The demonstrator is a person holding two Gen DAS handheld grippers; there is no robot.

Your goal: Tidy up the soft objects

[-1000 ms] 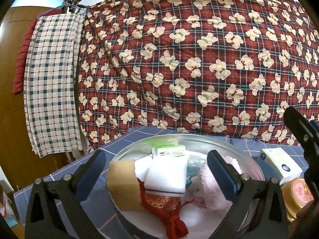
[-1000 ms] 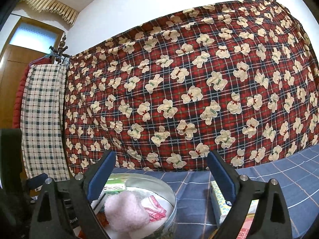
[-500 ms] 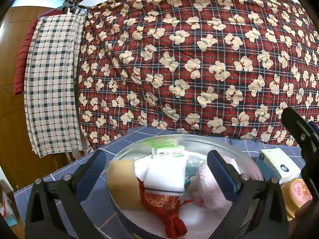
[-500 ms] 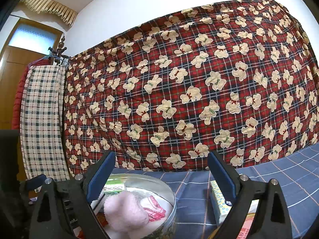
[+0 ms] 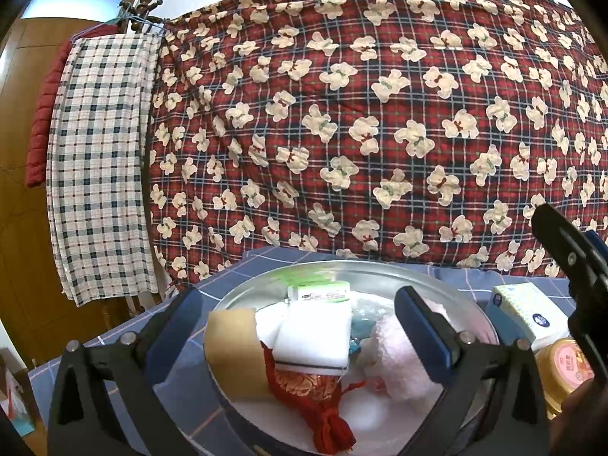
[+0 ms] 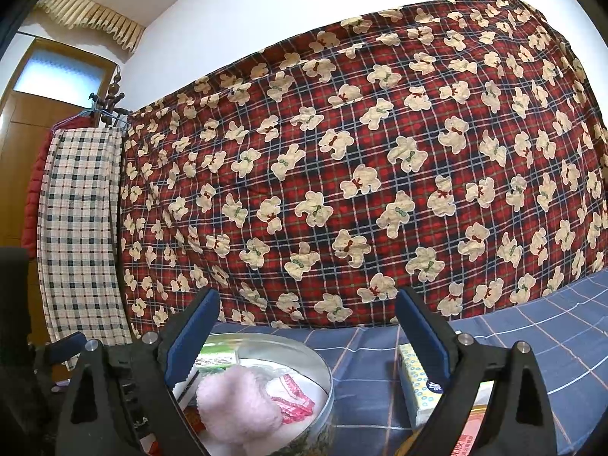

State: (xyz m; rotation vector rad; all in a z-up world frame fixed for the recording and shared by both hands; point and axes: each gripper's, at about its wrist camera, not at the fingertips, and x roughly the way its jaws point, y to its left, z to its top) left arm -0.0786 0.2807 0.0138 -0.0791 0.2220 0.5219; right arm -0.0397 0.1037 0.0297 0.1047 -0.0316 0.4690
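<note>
A round metal tin [image 5: 380, 268] [image 6: 317, 361] sits on the blue checked tablecloth. Inside it lie a tan sponge [image 5: 231, 345], a white sponge [image 5: 315, 336], a red drawstring pouch [image 5: 307, 395], a green-and-white packet [image 5: 319, 292] and a fluffy pink item [image 5: 399, 361] [image 6: 235, 406]. My left gripper [image 5: 298, 326] hovers open over the tin, nothing between its fingers. My right gripper [image 6: 304, 332] stands open to the right of the tin, also holding nothing. In the left wrist view the right gripper's black body shows at the right edge.
A tissue pack [image 5: 524, 311] [image 6: 418, 383] and an orange-lidded jar [image 5: 566, 361] stand right of the tin. A red plaid bear-print quilt [image 5: 361, 114] hangs behind the table. A checked cloth [image 5: 98, 167] hangs on a rack by a wooden door at the left.
Both grippers have tilted slightly upward and stayed open. The objects in the tin have not moved.
</note>
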